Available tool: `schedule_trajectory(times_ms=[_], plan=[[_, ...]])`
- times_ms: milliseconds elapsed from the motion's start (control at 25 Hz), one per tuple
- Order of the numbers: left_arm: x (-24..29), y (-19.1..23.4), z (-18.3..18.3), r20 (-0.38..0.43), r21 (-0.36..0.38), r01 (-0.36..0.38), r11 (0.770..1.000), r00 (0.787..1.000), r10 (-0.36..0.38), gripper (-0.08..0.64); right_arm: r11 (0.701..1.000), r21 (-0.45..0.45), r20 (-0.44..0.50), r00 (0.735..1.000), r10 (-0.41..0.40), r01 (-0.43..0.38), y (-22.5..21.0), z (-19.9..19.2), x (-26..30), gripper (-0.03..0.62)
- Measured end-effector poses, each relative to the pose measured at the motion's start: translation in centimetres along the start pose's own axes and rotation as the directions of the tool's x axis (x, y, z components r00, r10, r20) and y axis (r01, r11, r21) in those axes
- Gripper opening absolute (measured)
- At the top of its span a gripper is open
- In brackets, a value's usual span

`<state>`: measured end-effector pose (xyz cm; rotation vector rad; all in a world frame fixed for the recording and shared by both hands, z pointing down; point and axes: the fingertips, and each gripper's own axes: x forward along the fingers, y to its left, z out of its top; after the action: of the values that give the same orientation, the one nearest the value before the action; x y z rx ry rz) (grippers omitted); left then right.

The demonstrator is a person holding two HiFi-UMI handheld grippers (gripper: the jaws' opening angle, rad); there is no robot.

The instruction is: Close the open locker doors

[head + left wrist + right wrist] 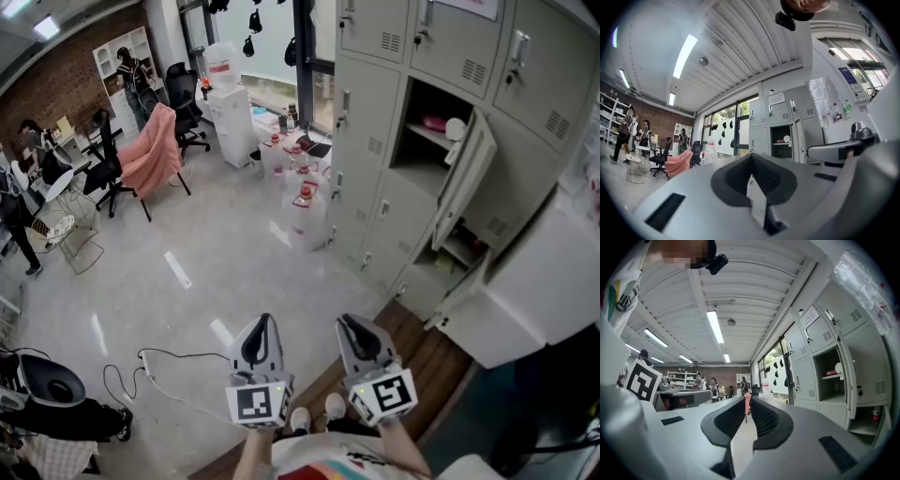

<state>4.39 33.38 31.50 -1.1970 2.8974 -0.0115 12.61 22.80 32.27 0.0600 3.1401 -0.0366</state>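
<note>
While both grippers hang level at the bottom of the head view, well short of the lockers [370,141], neither one holds anything. The left gripper [262,325] has its jaws drawn together: in its own view the dark pads [731,183] meet at the tips, with only a thin slit lower down. The right gripper [355,327] is the same — pads closed tip to tip, nothing between them.

The grey lockers stand along the right side of the head view, and two of their doors are open. The upper open door [466,178] swings out from a middle compartment whose shelf carries a pink thing [433,123] and a small white round thing [455,128]. Below it and nearer the grippers, the lower open door [530,300] stands wide, jutting out beside a strip of wood-coloured floor [427,361]. In the right gripper view both open compartments lie to the right of the closed jaws, apart from them.

Water bottles [305,202] cluster on the pale floor [216,253] beside the lockers' far end, and a chair draped in pink [152,155] stands further off.
</note>
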Motion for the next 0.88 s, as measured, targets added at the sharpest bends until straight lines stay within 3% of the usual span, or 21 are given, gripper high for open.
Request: schedule_trajectory(times_ms=[40,120,200,320,440,600,880], plan=[[-0.1,-0.1,0.2,0.002,-0.004,-0.001,1.0,1.0,0.001,0.006,1.0,0.014,0.007,1.0,0.002,-0.002,0.0,0.2,0.1,0.039],[-0.1,0.0,0.6,0.008,-0.014,-0.009,1.0,1.0,0.009,0.006,0.999,0.035,0.01,1.0,0.001,-0.002,-0.3,0.3,0.5,0.231],[0.0,0.1,0.8,0.018,-0.021,-0.017,1.0,1.0,0.018,0.006,0.997,0.07,0.019,1.0,-0.014,0.012,-1.1,-0.2,0.8,0.314],[-0.2,0.4,0.3,0.014,0.008,-0.017,1.0,1.0,0.017,0.006,0.993,0.113,0.021,0.999,-0.026,0.024,-2.0,-0.7,0.7,0.341],[-0.3,0.3,-0.1,0.01,0.013,-0.019,1.0,1.0,0.019,0.006,0.997,0.066,0.007,1.0,-0.027,0.026,-2.5,-0.8,0.5,0.342],[0.3,-0.3,-0.4,-0.001,-0.004,-0.023,1.0,1.0,0.023,0.006,0.997,0.072,0.006,0.999,-0.034,0.034,-3.7,-1.0,0.3,0.341],[1.8,-1.2,0.1,0.012,-0.009,-0.052,0.999,0.999,0.052,0.006,1.0,0.0,0.019,1.0,0.008,-0.008,-4.8,-0.6,0.8,0.341]])
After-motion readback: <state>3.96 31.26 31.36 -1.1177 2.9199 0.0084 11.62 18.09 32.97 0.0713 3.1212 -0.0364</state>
